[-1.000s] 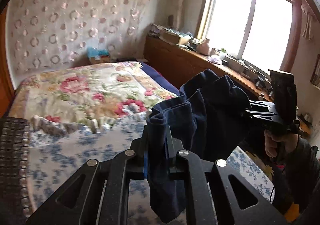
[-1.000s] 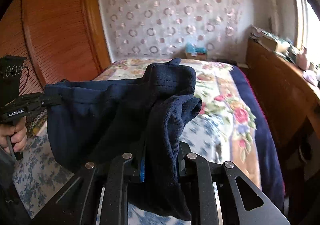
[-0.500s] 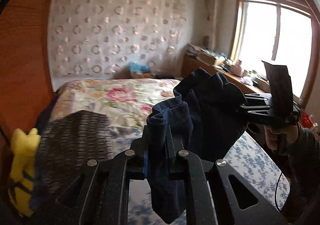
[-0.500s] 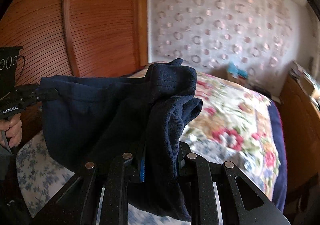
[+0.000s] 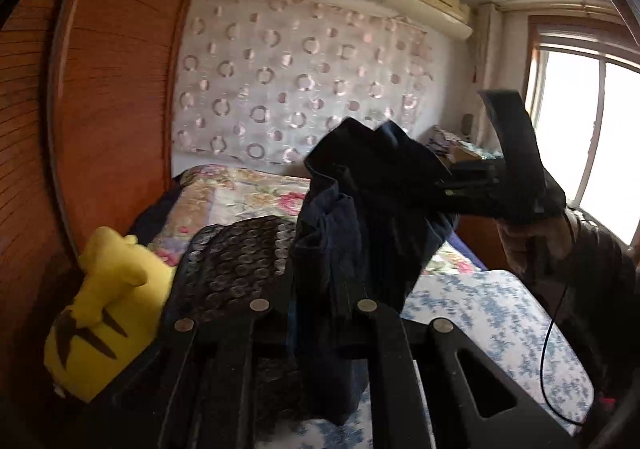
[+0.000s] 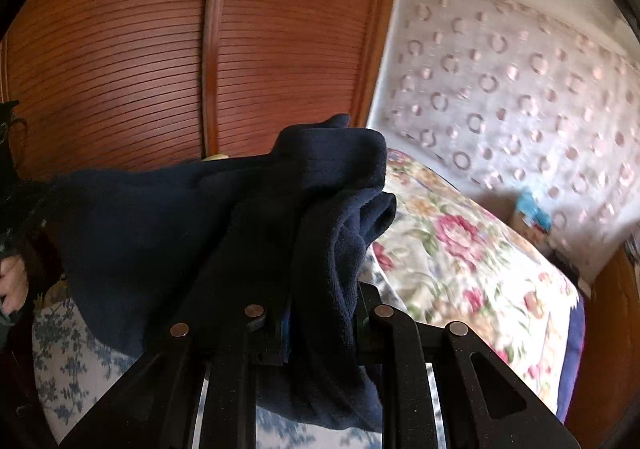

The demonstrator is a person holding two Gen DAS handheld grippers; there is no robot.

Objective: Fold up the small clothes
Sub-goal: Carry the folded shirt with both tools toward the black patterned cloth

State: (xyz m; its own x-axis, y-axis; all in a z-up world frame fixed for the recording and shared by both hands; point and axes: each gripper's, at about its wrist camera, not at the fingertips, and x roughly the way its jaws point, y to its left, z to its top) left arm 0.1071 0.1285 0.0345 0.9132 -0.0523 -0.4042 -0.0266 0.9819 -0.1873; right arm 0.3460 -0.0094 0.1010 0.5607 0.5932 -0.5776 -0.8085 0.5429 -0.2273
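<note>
Navy knit garment [image 5: 360, 217] hangs in the air between both grippers, above the blue-flowered sheet of the bed [image 5: 492, 313], touching nothing else that I can see.

Left gripper [image 5: 316, 313]: fingers clamped on a bunched edge of the cloth, folds spilling up and forward of the tips. Right gripper [image 6: 320, 313]: fingers likewise pinched on a thick wad of fabric; the rest drapes off to its left.

Risks, as judged:
- Each grip holds a bundle, not a clean corner. Layers may slip out unevenly and the fold would come out crooked.
- Cloth sags between the grippers; laid down slack, it would crease.
- Yellow plush toy [image 5: 100, 313] and dark patterned pillow [image 5: 236, 261] sit just left of the left fingers; a trailing hem could land on them.

Pose: both grippers tilt downward. A hand [image 5: 532, 245] holds the right gripper's handle, off to the right of the left fingers.
</note>
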